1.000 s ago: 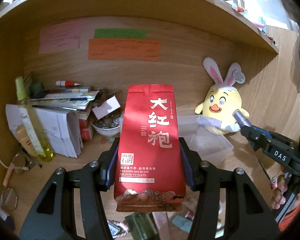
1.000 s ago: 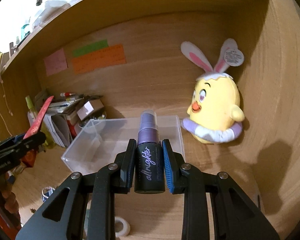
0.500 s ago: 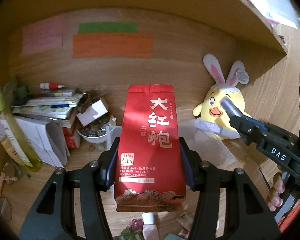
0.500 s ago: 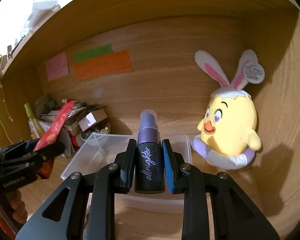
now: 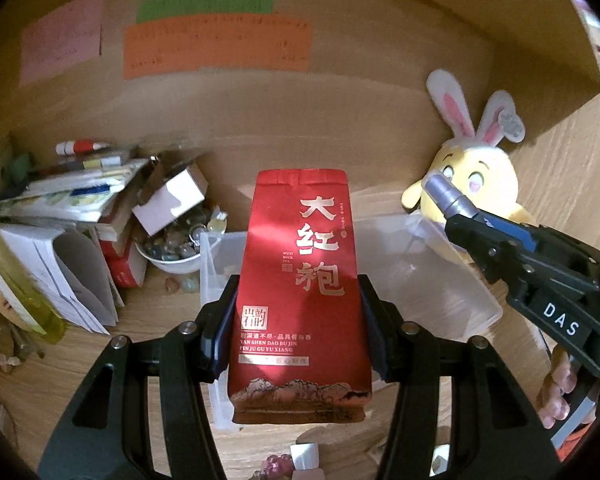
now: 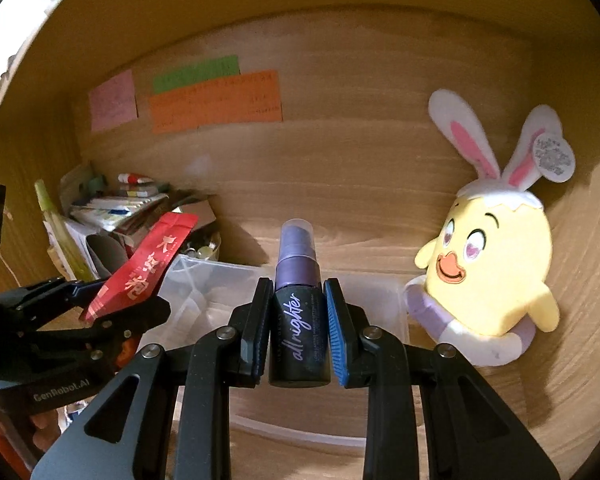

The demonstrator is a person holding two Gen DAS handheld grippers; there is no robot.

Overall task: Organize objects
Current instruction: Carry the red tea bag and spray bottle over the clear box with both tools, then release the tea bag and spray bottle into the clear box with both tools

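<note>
Plush chick (image 6: 488, 276), sticky notes (image 5: 216, 46), stacked papers (image 5: 68, 200) against wooden wall.

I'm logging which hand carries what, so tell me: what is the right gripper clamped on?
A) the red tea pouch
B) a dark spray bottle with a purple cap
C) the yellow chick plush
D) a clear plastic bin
B: the right gripper has its pads pressed on the dark spray bottle, while the red tea pouch sits in the left gripper.

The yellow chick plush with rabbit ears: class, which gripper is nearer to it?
Right. The right gripper, holding the spray bottle, sits just beside the plush; the left gripper, holding the red tea pouch, is farther across the clear bin.
</note>
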